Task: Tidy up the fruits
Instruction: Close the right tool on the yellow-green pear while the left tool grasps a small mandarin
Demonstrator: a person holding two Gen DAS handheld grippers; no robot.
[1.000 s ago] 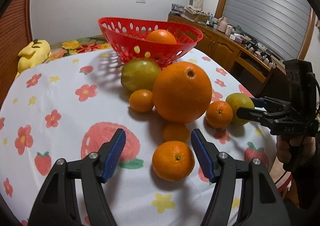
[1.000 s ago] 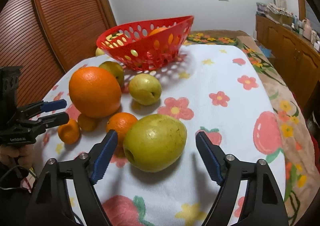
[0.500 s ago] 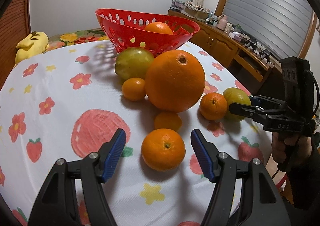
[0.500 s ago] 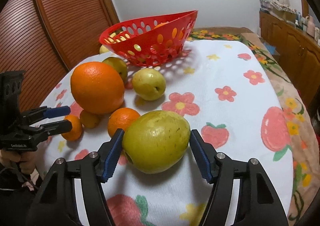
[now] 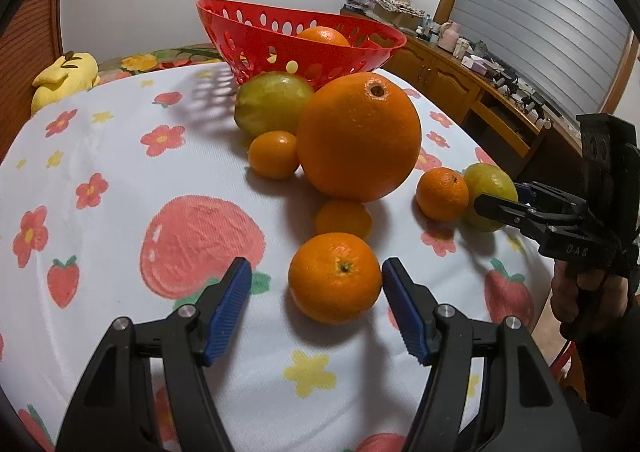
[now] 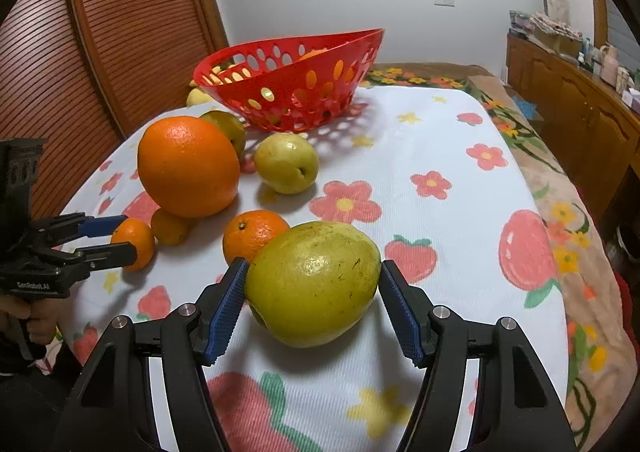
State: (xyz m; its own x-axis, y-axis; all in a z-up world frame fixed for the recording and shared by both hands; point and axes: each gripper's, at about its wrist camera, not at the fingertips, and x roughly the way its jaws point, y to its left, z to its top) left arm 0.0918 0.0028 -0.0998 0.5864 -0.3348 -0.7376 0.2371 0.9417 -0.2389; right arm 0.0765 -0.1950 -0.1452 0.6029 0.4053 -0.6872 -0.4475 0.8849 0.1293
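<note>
Green-yellow fruit point(image 6: 314, 284) sits on the flowered cloth point(image 6: 440, 156), near edge, w/ my right gripper point(image 6: 312, 304) clamped on it; the jaws have just been closing, both blue pads touching its sides. Risk: skin's smooth and round, grip is low on the fruit, so I reckon it could squirt out on the lift and knock the small orange point(image 6: 254, 234) just behind. Left gripper point(image 5: 316, 306) has jaws apart around a mandarin point(image 5: 335, 277), pads not touching. Both point steeply down. Red basket point(image 6: 288, 84) is well beyond, one orange inside.
</note>
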